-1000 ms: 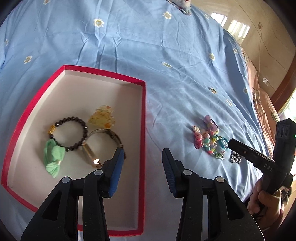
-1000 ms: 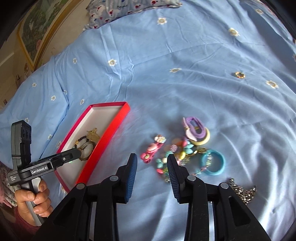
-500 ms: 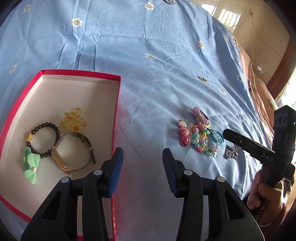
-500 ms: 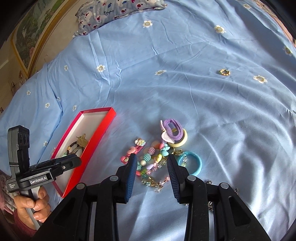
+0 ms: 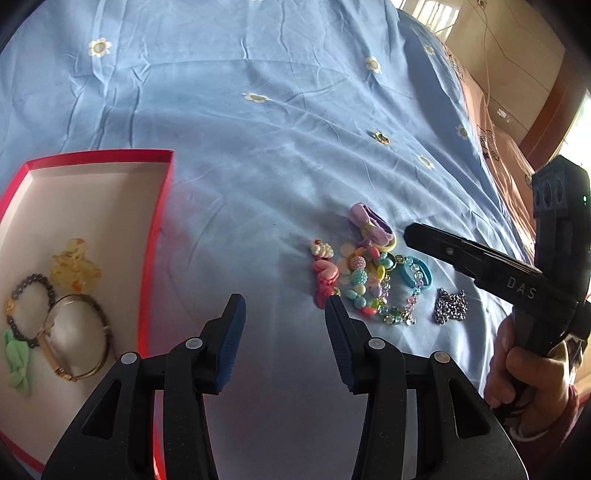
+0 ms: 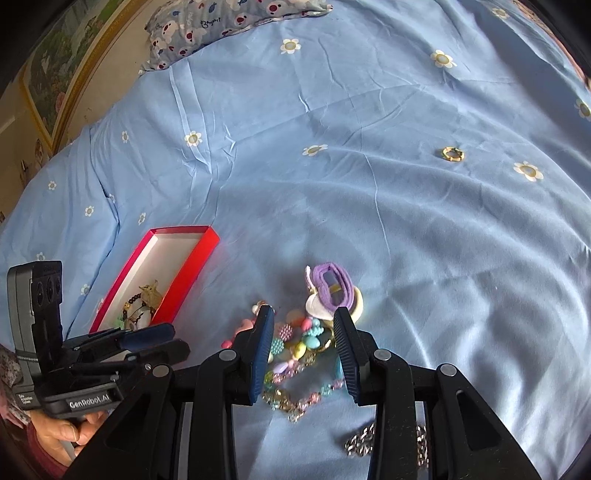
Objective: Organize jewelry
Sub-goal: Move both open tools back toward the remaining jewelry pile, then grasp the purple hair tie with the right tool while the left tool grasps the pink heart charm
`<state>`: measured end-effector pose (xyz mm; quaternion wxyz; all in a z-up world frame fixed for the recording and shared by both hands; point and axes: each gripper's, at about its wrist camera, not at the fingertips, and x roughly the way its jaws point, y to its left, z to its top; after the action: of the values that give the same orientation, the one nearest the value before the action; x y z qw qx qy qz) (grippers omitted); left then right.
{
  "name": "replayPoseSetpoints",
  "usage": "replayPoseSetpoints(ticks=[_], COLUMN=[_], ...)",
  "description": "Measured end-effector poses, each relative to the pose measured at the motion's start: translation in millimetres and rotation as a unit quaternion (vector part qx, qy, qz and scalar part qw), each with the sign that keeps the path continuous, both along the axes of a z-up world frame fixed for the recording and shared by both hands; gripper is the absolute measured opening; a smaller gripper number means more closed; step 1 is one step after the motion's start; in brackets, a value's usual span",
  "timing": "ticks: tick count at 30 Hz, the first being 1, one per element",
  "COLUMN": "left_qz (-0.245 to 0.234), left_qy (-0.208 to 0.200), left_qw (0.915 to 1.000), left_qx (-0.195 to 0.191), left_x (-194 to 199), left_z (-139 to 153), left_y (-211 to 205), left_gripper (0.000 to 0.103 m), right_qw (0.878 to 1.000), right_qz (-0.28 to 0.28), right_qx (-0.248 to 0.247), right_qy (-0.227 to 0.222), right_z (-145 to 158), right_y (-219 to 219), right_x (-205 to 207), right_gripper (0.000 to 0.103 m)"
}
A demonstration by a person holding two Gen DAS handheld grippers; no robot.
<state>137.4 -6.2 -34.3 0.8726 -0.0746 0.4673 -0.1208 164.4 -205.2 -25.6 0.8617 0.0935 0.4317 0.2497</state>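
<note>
My left gripper is open and empty over bare blue sheet, between the red box on its left and the jewelry pile on its right. The box holds an amber hair claw, a black bead bracelet, a gold bangle and a green bow. My right gripper hovers open over the pile: colourful beads show between its jaws from above, untouched. A purple hair tie lies just beyond its tips. A pink clip, blue bangle and silver chain lie around the beads.
Everything lies on a wrinkled blue bedsheet with daisy prints. A small gold ring sits alone far behind the pile. A patterned pillow is at the bed's head. Hands hold both gripper handles at the frame edges.
My left gripper has slid right, from over the box's edge onto the sheet near the pile. My right gripper has moved forward until its jaws stand over the beads.
</note>
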Motion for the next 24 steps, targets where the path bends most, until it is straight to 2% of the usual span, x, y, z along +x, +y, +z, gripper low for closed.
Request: replayPoseSetpoints(ticks=[8,13,15,17,24], left_qz=[-0.029,-0.041,-0.043,-0.045,-0.04], left_qy=[0.013,0.02,0.013,0.011,0.0], left_qw=[0.9995,0.9986,0.9983,0.9981,0.999], left_qx=[0.001,0.027,0.037,0.042,0.021], left_x=[23,34,35,35,25], left_z=[-10,-22,-23,-24,-14], left_y=[-24,-38,-40,-40,-26], left_gripper=[0.043,0.043,0.035,0.017,0.016], right_qw=[0.999,0.998,0.998,0.998,0.999], right_qz=[0.031,0.034,0.034,0.034,0.029], right_qx=[-0.031,-0.046,-0.053,-0.056,-0.042], right_qy=[0.009,0.021,0.021,0.02,-0.003], right_z=[-13,-25,-28,-28,-10], right_y=[19,21,22,22,20], right_x=[23,32,32,32,18], right_gripper=[0.035,0.03,0.016,0.016,0.014])
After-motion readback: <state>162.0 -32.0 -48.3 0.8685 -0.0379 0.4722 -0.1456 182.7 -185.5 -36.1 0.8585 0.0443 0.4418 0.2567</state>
